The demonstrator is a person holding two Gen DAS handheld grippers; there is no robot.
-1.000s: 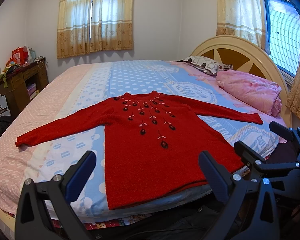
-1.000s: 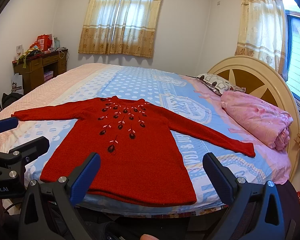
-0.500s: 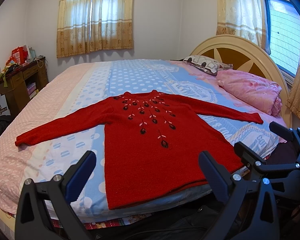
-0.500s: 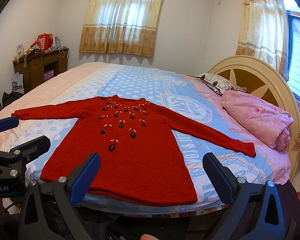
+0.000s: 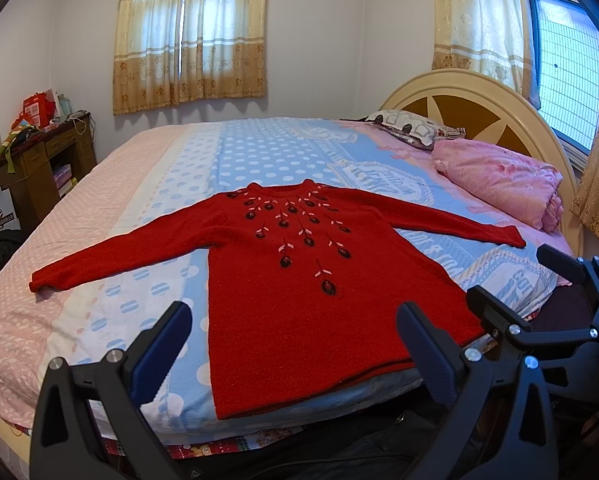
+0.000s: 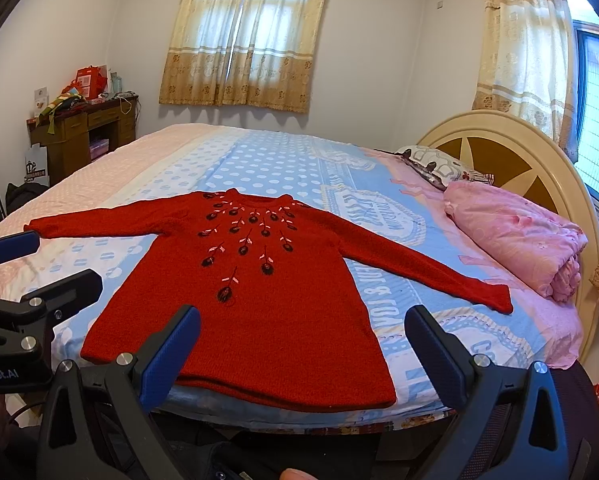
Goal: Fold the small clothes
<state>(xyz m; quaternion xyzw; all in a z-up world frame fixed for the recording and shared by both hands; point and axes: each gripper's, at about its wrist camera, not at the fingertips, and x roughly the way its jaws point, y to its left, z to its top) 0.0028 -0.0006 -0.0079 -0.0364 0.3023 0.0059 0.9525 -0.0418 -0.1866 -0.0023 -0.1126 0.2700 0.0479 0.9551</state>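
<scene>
A red knitted sweater [image 5: 299,280] with dark flower embroidery lies flat, front up, on the bed, both sleeves spread out; it also shows in the right wrist view [image 6: 259,300]. Its hem lies along the bed's near edge. My left gripper [image 5: 291,344] is open and empty, held in front of the hem, above the bed edge. My right gripper [image 6: 303,344] is open and empty, also in front of the hem. Each gripper shows at the side of the other's view: the right one [image 5: 547,292], the left one [image 6: 39,264].
The bed [image 5: 79,300] has a pink and blue dotted sheet. A folded pink quilt [image 5: 507,180] and a patterned pillow [image 5: 411,130] lie by the round headboard [image 5: 459,96] at right. A wooden desk [image 5: 39,168] with clutter stands at left.
</scene>
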